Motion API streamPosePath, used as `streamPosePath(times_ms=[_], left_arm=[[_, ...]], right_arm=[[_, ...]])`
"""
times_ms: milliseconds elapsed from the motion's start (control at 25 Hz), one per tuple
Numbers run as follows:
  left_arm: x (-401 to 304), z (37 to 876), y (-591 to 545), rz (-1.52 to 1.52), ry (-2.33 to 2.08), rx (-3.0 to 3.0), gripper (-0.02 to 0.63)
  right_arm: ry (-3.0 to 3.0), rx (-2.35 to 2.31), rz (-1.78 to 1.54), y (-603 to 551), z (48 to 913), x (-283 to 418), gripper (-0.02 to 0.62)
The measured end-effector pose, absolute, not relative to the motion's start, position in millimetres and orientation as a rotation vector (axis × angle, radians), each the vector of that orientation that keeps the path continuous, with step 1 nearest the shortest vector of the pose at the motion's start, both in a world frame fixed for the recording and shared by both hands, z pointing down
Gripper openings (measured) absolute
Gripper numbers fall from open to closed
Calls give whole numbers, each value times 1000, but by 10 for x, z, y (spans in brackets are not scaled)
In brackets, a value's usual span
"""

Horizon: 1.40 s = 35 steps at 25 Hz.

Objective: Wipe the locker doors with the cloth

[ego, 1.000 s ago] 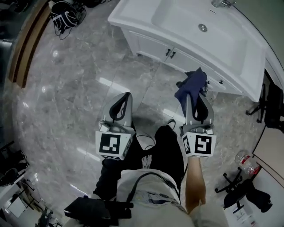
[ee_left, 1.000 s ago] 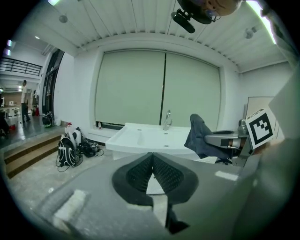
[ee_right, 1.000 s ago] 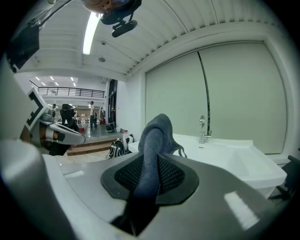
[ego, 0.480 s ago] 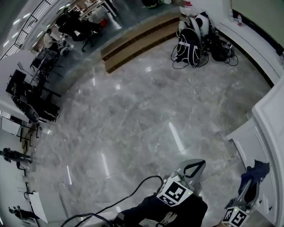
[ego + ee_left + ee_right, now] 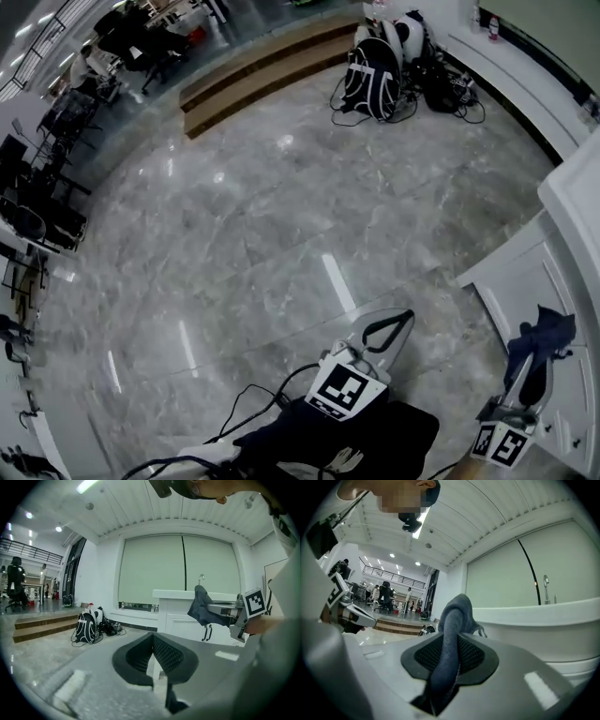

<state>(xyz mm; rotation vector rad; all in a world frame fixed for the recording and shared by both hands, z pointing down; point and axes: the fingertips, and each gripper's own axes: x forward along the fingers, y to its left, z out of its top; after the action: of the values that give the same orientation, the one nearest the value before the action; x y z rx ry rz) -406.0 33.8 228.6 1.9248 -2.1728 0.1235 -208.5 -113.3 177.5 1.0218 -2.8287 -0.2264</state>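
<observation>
**Cloth clamped in the right gripper, by the white cabinet**

The right gripper (image 5: 450,656) has its black ribbed pads closed on a dark blue-grey cloth (image 5: 452,616). The cloth is soft and bunched, and its loose end flops past the tips. The left gripper (image 5: 152,637) is empty, its tips pressed together. Just beyond the cloth stands a white panelled cabinet door (image 5: 525,281); whether they touch is unclear. Farther off are a glossy grey marble floor (image 5: 281,234) and a black backpack (image 5: 370,66).

Dark blue cloth (image 5: 544,333); white locker doors (image 5: 525,281); grey, pale-veined marble floor (image 5: 281,216); black-and-white square-patterned marker cube (image 5: 342,391); black, white-trimmed backpack (image 5: 370,67).
</observation>
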Motion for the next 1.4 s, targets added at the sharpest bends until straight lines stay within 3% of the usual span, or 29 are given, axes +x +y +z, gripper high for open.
streamPosePath(times_ms=[120, 680, 1120, 1400], left_arm=[[-4256, 2446, 390, -27, -2244, 1840, 2], [-4203, 4190, -253, 117, -2202, 1998, 2], [-4292, 4469, -65, 87, -2217, 2010, 2], [-4224, 4476, 22, 111, -2231, 2005, 2]], right_arm=[[-2891, 968, -257, -1115, 2045, -2344, 89], [-2950, 977, -548, -1978, 3052, -2908, 87], [-2794, 1120, -553, -2757, 3260, -3234, 89], [-2705, 1231, -559, -2909, 3260, -2867, 87]])
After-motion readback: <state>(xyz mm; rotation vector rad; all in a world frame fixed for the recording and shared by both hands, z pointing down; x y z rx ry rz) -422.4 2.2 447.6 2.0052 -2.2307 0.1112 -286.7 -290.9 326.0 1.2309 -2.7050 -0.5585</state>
